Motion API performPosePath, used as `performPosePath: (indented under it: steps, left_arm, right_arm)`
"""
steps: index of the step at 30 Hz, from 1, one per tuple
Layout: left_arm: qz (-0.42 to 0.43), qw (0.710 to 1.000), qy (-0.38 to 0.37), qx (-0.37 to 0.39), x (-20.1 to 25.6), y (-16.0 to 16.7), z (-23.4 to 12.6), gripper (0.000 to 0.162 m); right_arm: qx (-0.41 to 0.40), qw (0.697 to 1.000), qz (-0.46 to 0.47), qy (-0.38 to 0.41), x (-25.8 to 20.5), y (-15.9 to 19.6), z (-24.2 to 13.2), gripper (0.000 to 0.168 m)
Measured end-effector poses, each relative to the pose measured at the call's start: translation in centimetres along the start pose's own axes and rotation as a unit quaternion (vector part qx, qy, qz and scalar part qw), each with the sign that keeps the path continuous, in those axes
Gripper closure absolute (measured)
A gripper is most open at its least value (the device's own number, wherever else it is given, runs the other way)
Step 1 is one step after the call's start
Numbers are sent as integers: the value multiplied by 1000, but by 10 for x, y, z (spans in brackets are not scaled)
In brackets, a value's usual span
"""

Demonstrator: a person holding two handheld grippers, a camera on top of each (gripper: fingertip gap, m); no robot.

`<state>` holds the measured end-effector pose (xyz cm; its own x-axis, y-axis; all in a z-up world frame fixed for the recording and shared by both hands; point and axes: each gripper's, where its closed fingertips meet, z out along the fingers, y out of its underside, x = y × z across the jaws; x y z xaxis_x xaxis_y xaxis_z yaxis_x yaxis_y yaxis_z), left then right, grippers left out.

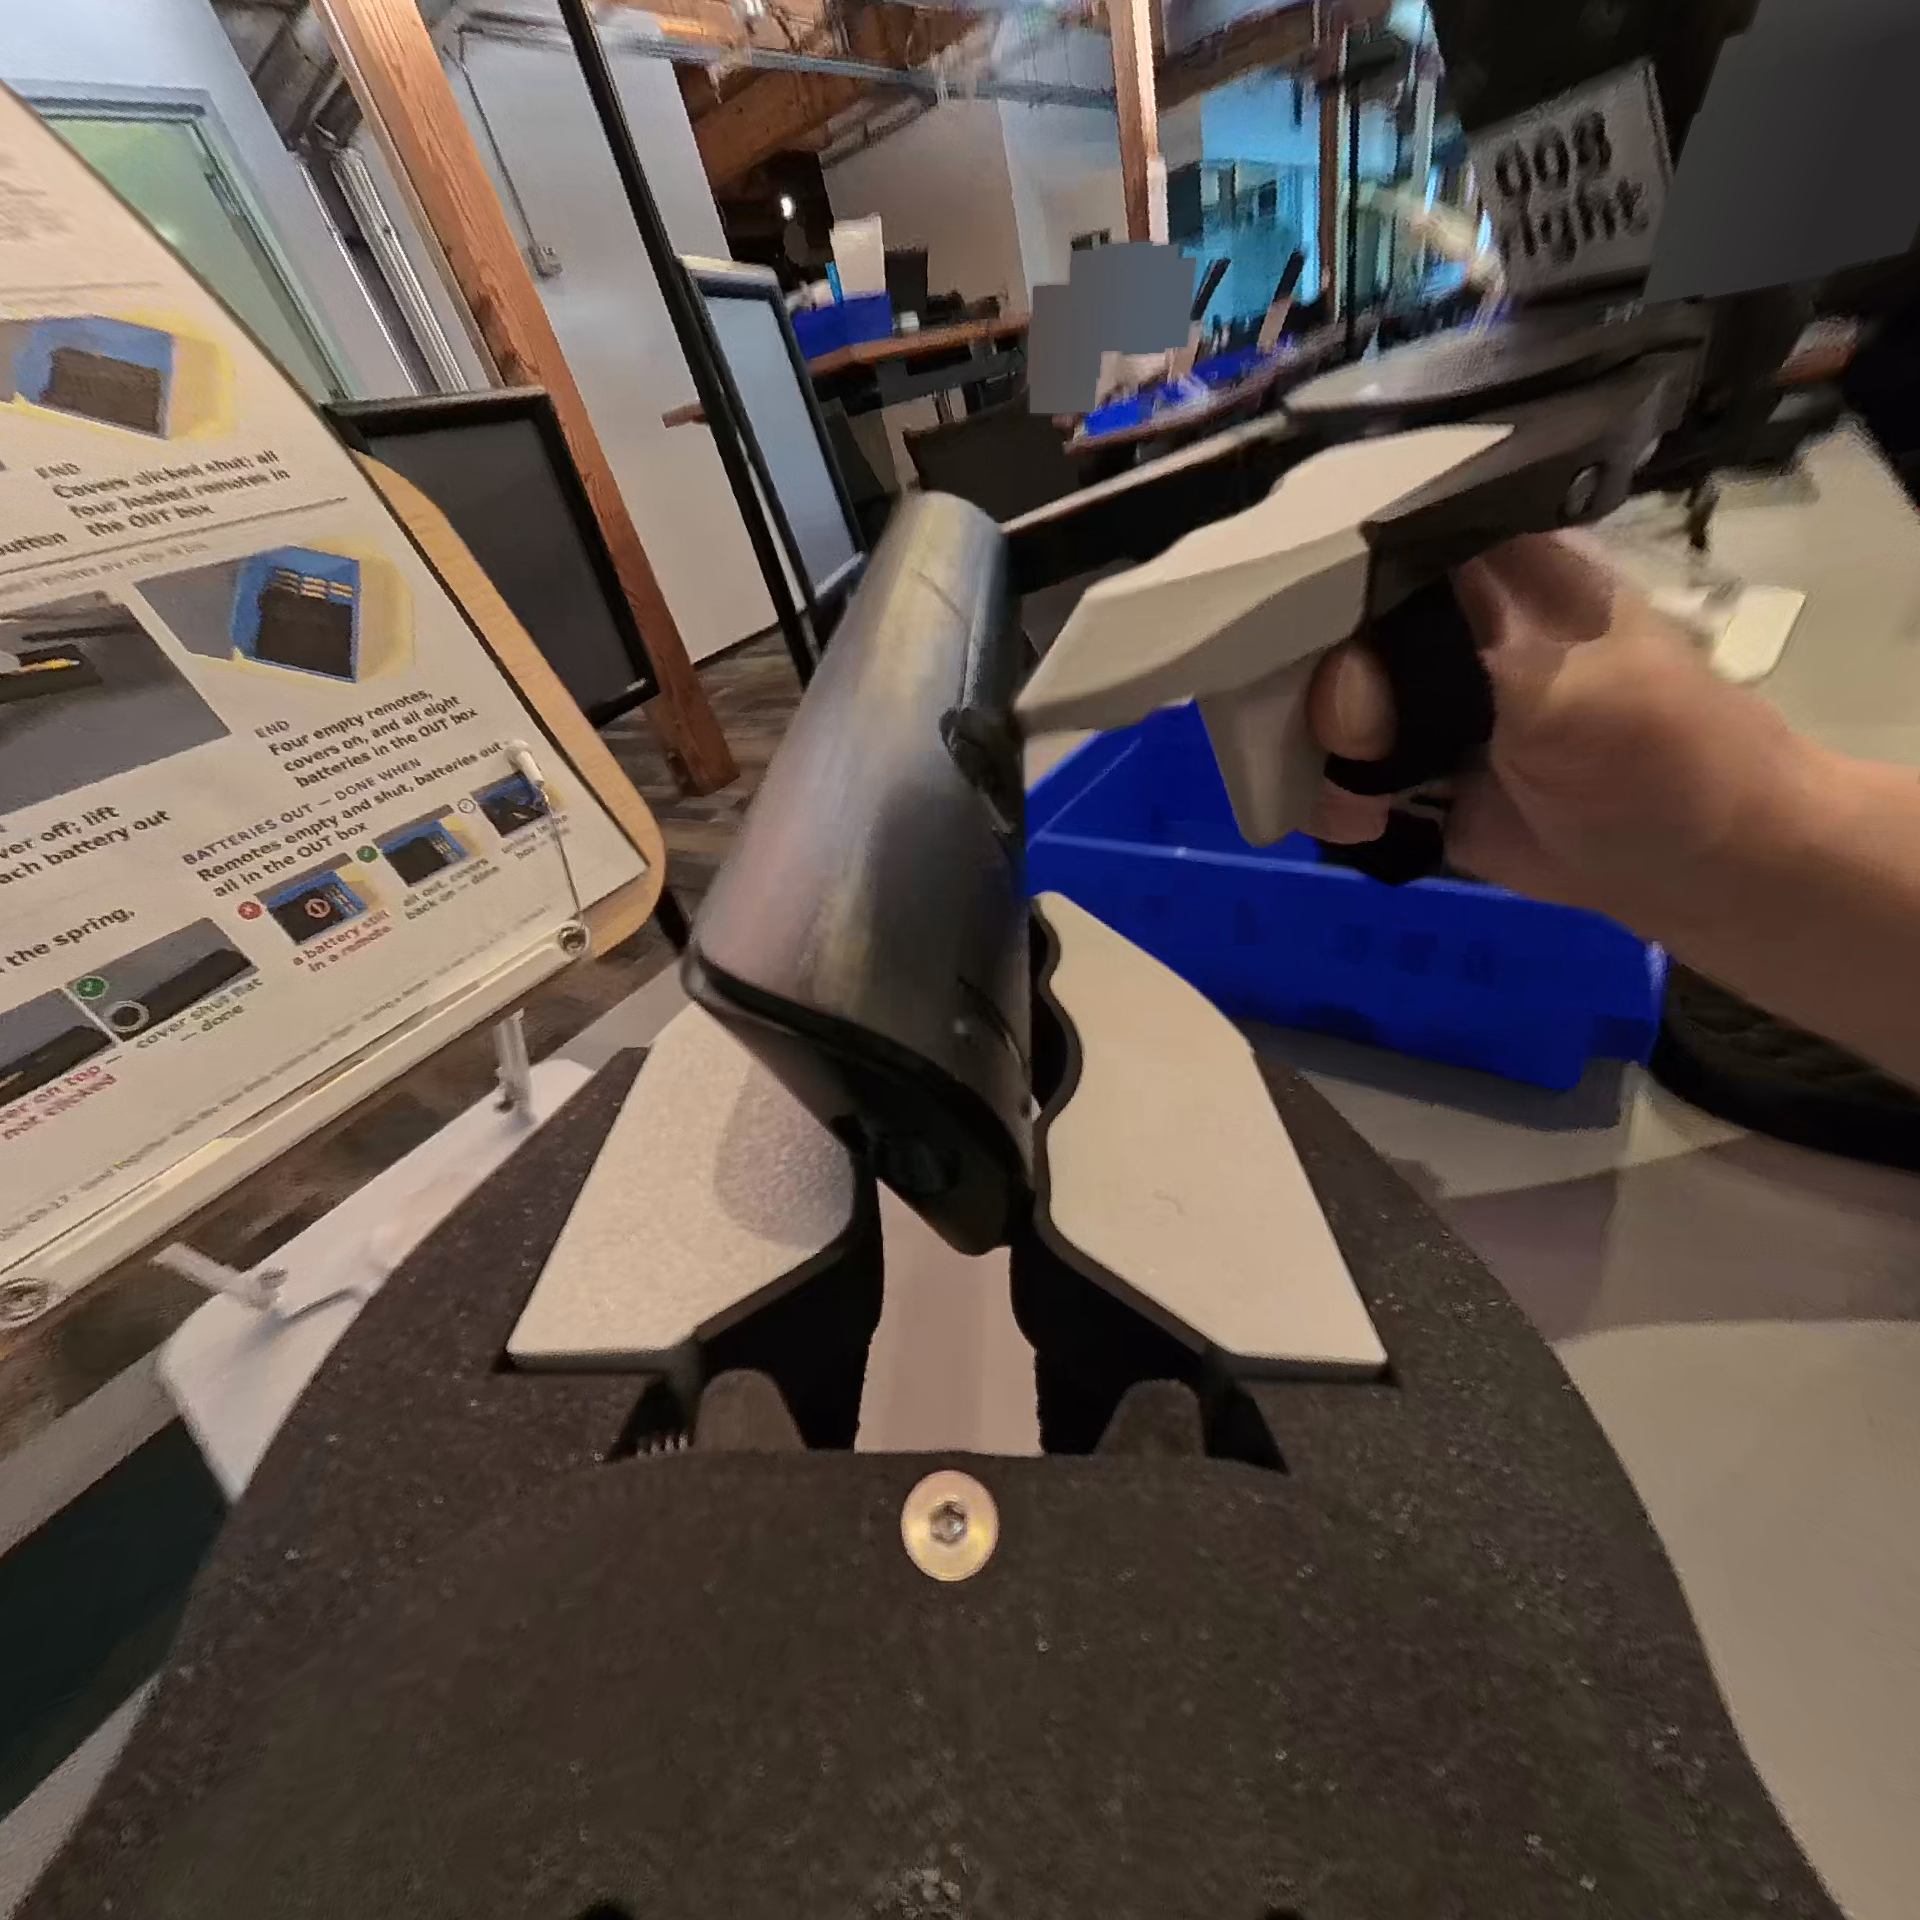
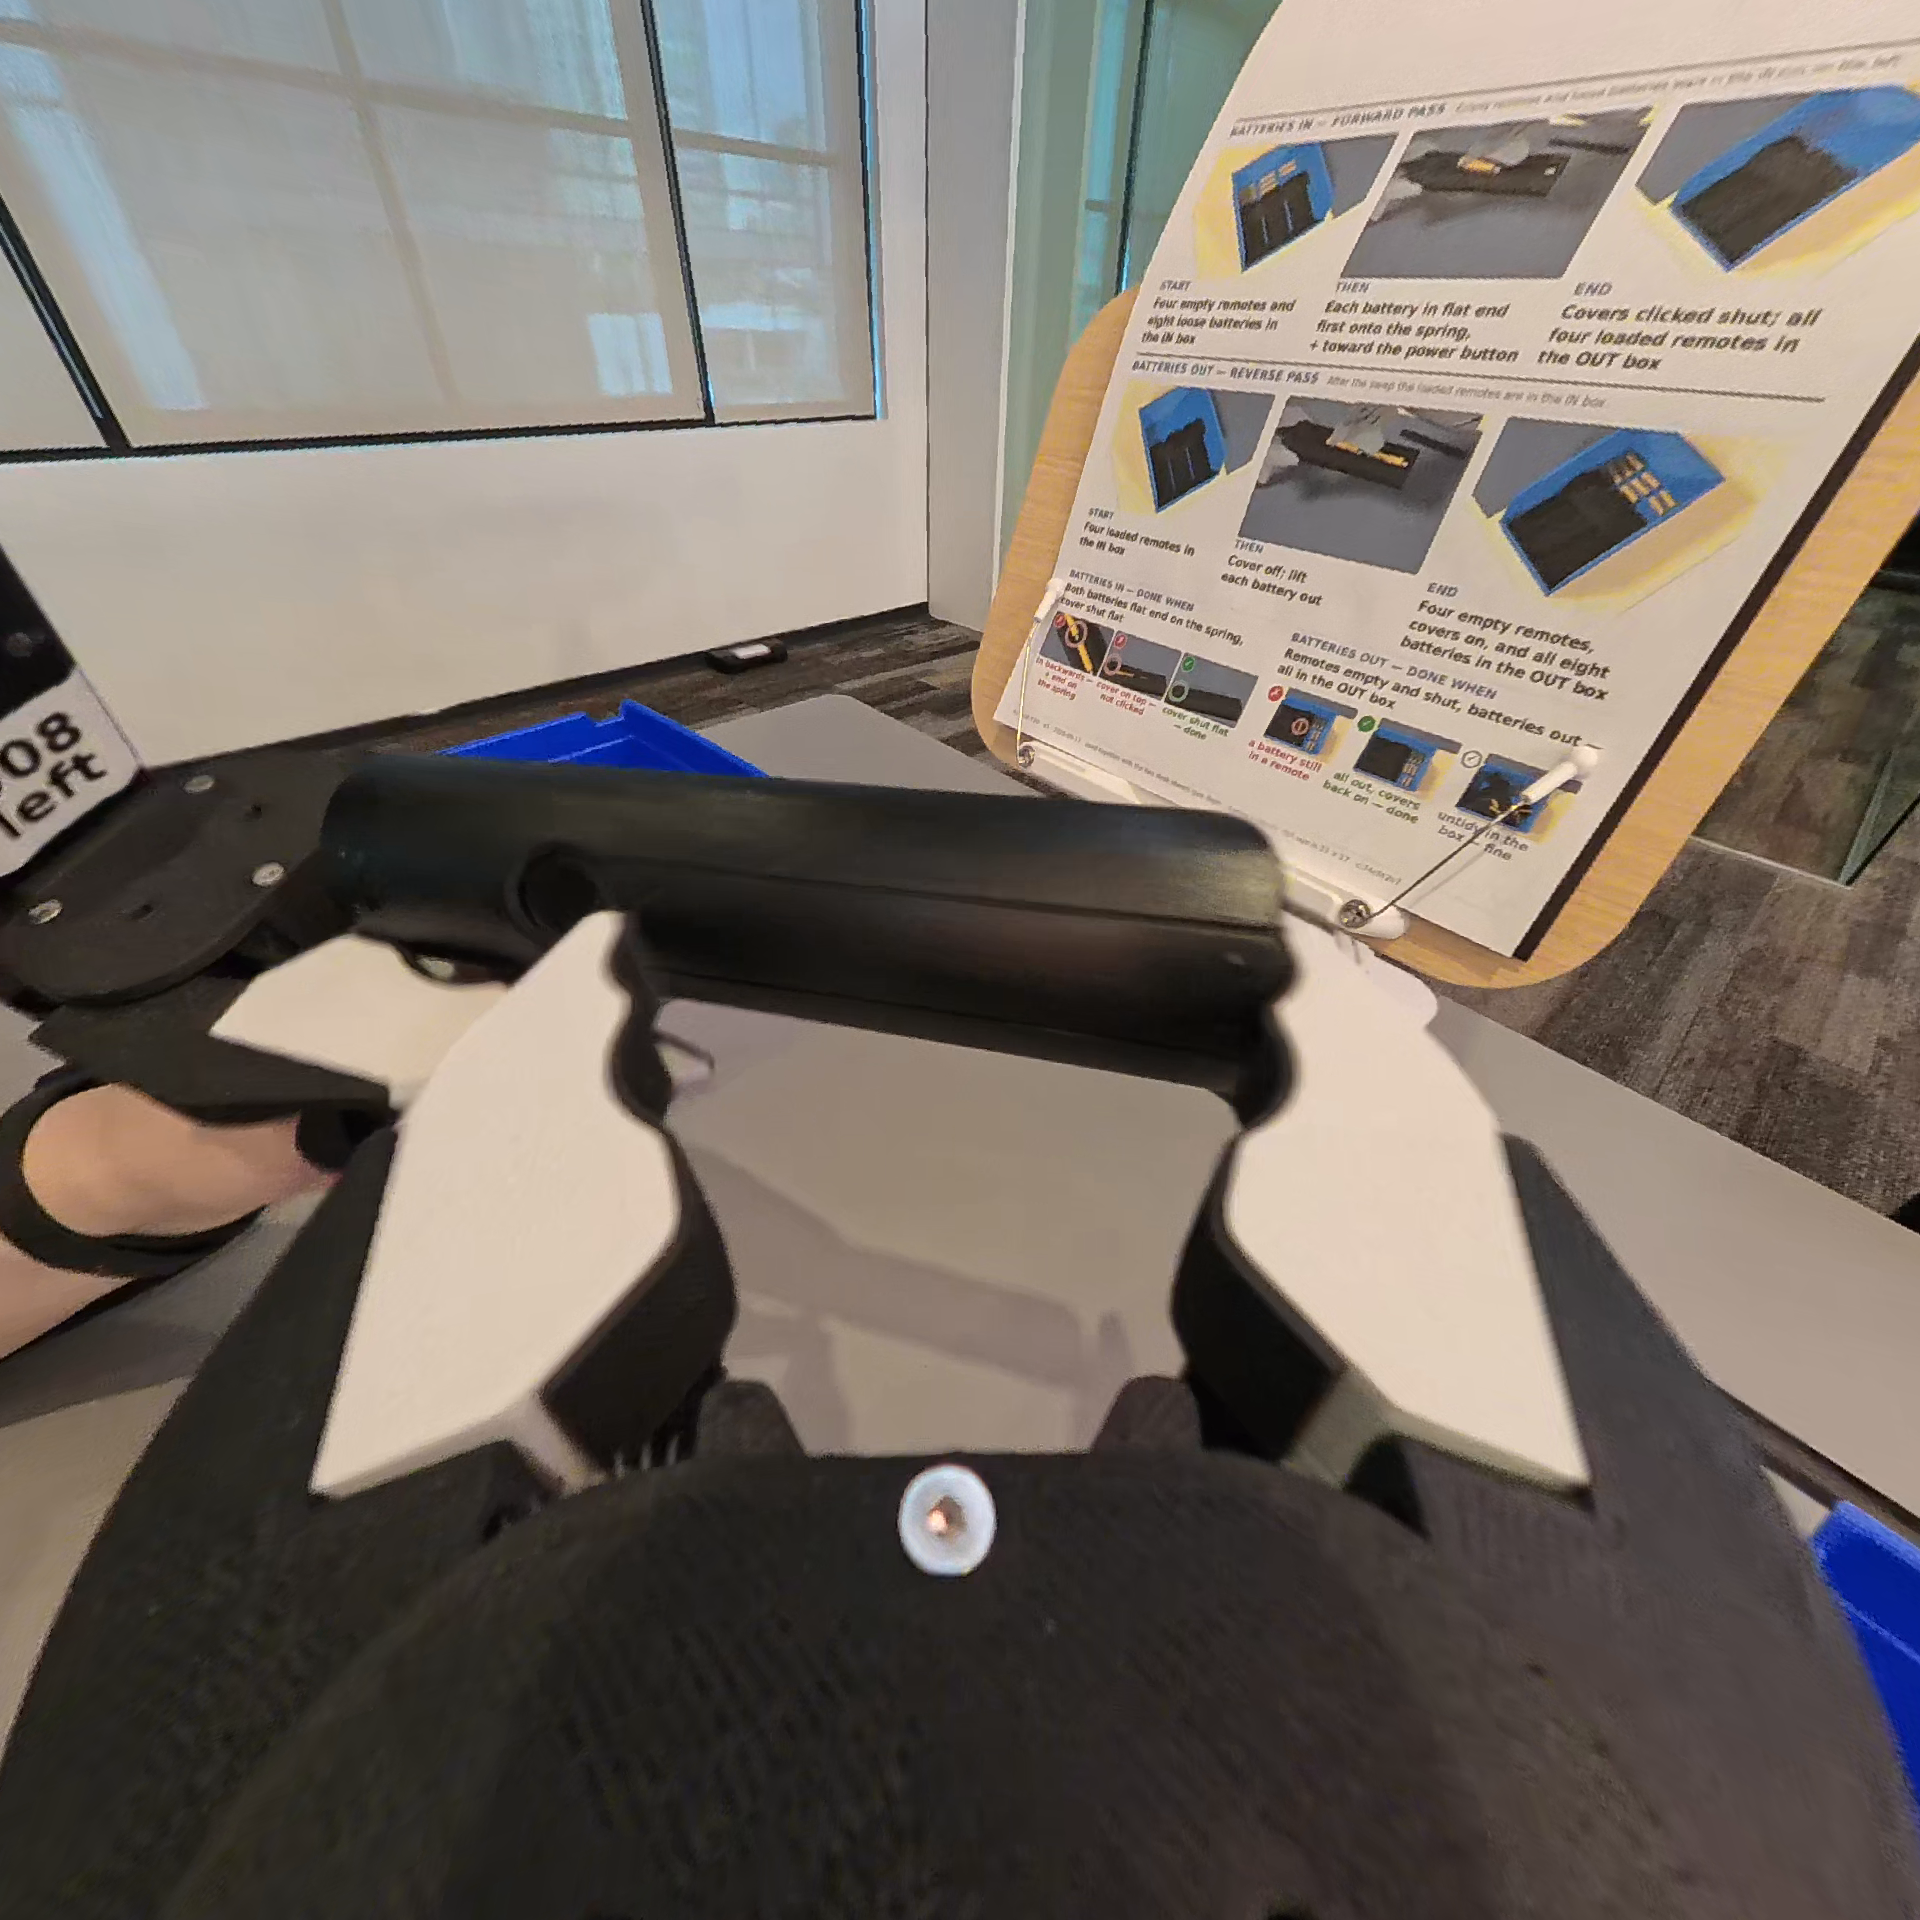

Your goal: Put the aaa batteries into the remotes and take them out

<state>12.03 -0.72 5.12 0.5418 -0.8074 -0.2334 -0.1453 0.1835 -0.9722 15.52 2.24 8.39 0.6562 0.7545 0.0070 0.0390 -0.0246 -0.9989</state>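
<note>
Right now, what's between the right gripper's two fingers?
In the right wrist view, the black remote spans the open right gripper; behind it, just bare grey table.

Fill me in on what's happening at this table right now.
A person is working a black remote with two handheld tongs. The left tongs are clamped on one end and hold it up off the grey table. The right tongs stand open, their fingers straddling the rest of the remote, the right-hand fingertip touching its far end. A blue bin sits behind, an instruction board beside. No batteries are visible.
</note>
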Motion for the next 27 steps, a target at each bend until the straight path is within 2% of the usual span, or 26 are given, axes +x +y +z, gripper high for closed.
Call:
performPosePath:
  steps: [1, 2, 3, 4, 5, 6, 7, 9, 11, 13, 16, 22, 25, 27]
  left_arm:
    - [-32, 999, 26, 24, 0, -8, -5, 137]
    - [-44, 997, 55, 25, 8, -12, -6, 137]
    - [20, 999, 29, 4, 15, -10, -1, 136]
    - [96, 995, -6, 5, 22, -14, 3, 136]
    - [119, 993, -8, 8, 33, -19, 6, 137]
    - [105, 994, 4, -13, 40, -17, 11, 138]
    - [89, 995, -3, -33, 38, -9, 15, 138]
    - [60, 998, -4, -19, 31, 0, 15, 138]
    - [-16, 999, 31, -10, 27, 2, 12, 139]
    - [-69, 996, 48, 4, 18, 1, 9, 139]
    - [-114, 991, 69, 33, 8, -4, 5, 138]
    - [-183, 971, 116, 103, -1, -32, -14, 138]
    - [-207, 960, 137, 131, -3, -46, -23, 137]
    - [-214, 954, 155, 145, -2, -53, -29, 138]
  right_arm:
    - [48, 999, 19, -15, 4, -12, -11, 84]
    - [102, 994, 32, -13, 13, -26, -25, 119]
    - [115, 993, 3, 26, 23, -31, -33, 141]
    - [97, 991, -50, 73, 31, -31, -35, 147]
    - [74, 991, -85, 70, 25, -28, -31, 150]
    - [47, 995, -88, 31, 11, -20, -23, 166]
    - [29, 996, -78, 10, 3, -12, -14, 168]
    - [10, 996, -87, 26, 3, -2, -5, 161]
    - [9, 996, -77, 41, 7, -1, -6, 160]
    - [6, 999, -48, 21, 8, 0, -5, 153]
    - [22, 999, -31, -13, 9, -6, -8, 148]
    - [83, 994, 58, -51, 22, -30, -27, 120]
    - [88, 982, 116, -118, 12, -33, -28, 107]
    - [103, 962, 162, -192, -3, -39, -30, 108]
